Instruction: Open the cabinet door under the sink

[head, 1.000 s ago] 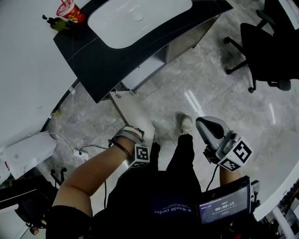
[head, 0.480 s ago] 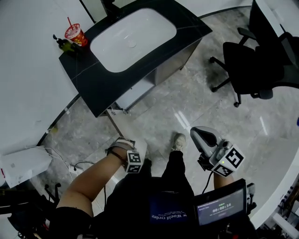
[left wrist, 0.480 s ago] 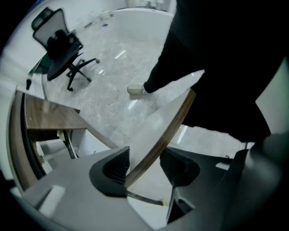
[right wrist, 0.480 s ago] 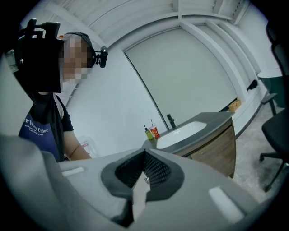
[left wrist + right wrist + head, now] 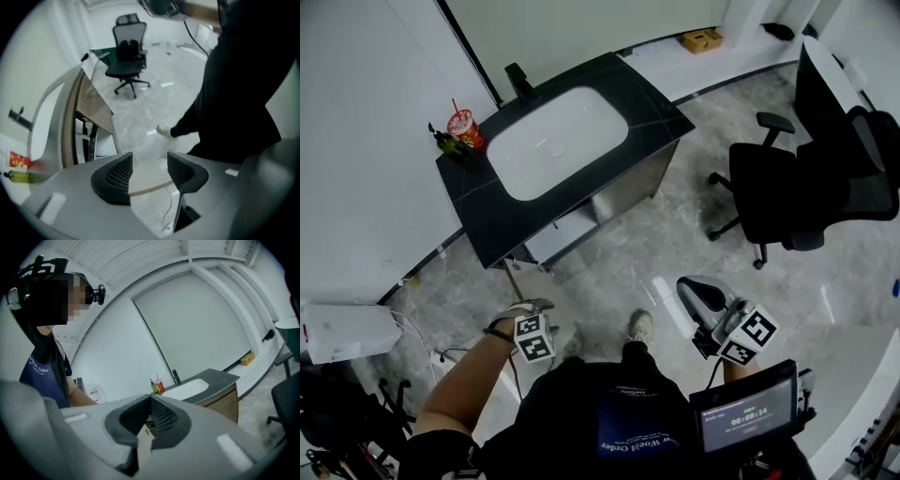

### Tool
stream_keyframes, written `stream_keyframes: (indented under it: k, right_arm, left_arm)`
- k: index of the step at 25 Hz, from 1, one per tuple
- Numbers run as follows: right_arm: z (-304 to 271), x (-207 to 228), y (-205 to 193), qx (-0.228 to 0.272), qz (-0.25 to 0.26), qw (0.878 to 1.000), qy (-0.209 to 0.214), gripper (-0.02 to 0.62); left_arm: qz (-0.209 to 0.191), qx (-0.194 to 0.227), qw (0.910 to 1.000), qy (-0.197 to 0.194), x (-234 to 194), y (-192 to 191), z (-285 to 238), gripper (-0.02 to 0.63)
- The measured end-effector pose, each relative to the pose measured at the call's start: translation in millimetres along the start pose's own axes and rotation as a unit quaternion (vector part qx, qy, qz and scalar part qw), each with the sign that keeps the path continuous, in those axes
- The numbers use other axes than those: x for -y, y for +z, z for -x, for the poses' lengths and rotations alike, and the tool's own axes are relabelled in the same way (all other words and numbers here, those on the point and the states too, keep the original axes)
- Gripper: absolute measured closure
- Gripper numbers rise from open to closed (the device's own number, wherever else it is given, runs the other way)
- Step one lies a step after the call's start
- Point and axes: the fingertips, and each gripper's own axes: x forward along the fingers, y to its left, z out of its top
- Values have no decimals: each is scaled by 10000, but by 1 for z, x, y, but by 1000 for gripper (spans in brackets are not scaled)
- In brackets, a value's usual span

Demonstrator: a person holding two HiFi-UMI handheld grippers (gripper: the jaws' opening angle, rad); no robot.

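The sink cabinet (image 5: 623, 202) has a black top and a white basin (image 5: 558, 141). Its left door (image 5: 510, 276) stands swung out toward me, seen edge-on as a thin line. My left gripper (image 5: 534, 307) hangs just past the door's outer end and points down. In the left gripper view the gripper (image 5: 149, 161) has just been opening; its pads (image 5: 118, 176) are apart with nothing between them, and the door's pale panel (image 5: 150, 180) lies below. My right gripper (image 5: 686, 286) is held level, well clear of the cabinet. That gripper (image 5: 150, 401) is shut on nothing.
A red cup (image 5: 465, 127) and a bottle (image 5: 445, 142) stand at the counter's left corner, a black faucet (image 5: 518, 79) behind the basin. A black office chair (image 5: 787, 197) is to the right. A white box (image 5: 347, 333) and cables (image 5: 441, 354) lie at left.
Both grippers have risen and the cabinet now looks farther off. The left gripper has come off the door's end, rolled, and opened its jaws. The door stays swung out.
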Motion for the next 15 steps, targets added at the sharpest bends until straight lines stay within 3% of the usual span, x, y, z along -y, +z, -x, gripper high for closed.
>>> stream_keyframes:
  k: [1, 3, 6, 9, 11, 15]
  right_arm:
    - [4, 4, 10, -17, 53, 9999, 86, 594]
    - [11, 13, 31, -62, 214, 9994, 270, 594]
    - [19, 22, 65, -72, 493, 9975, 510, 594]
    - [25, 23, 94, -36, 696, 9953, 677, 594]
    - [28, 22, 106, -46, 780, 9940, 762, 594]
    - [19, 21, 119, -160, 810, 9920, 958, 594]
  left_arm:
    - [362, 380, 9986, 110, -8, 22, 16, 373]
    - [987, 1194, 9871, 413, -26, 67, 48, 397]
    - [1747, 2376, 9512, 909, -53, 121, 95, 446]
    - [2442, 3329, 9029, 1196, -70, 151, 141, 484]
    - [2829, 3916, 8657, 1309, -77, 163, 173, 504]
    - [3472, 5028, 7757, 1576, -100, 168, 239, 561]
